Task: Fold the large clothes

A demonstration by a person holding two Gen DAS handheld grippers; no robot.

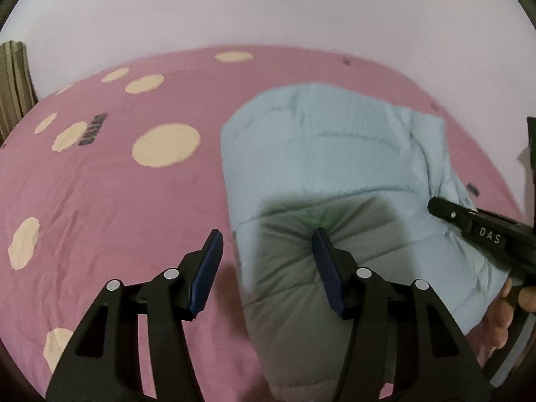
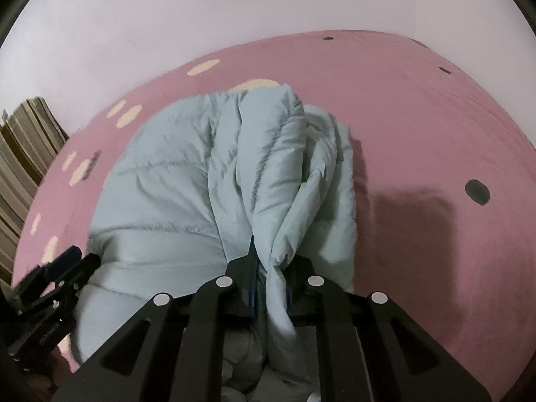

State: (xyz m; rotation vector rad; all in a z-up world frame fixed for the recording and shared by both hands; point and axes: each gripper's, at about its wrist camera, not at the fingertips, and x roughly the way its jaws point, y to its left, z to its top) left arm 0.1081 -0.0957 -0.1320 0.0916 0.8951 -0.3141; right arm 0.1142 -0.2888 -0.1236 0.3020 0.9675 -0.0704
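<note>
A pale blue quilted puffer jacket (image 1: 321,154) lies partly folded on a pink bedspread (image 1: 110,201). My left gripper (image 1: 268,244) is open just above the jacket's near left edge; its right finger rests over the fabric and its left finger is over the bedspread. My right gripper (image 2: 272,268) is shut on a bunched fold of the jacket (image 2: 234,174) and holds it lifted over the jacket's right side. The right gripper also shows in the left wrist view (image 1: 482,234), and the left gripper shows at the lower left of the right wrist view (image 2: 60,268).
The bedspread (image 2: 435,127) has cream dots (image 1: 165,145) and dark dots (image 2: 477,192). A pale wall (image 1: 268,6) stands behind the bed. Striped curtains (image 2: 23,154) hang at the far left.
</note>
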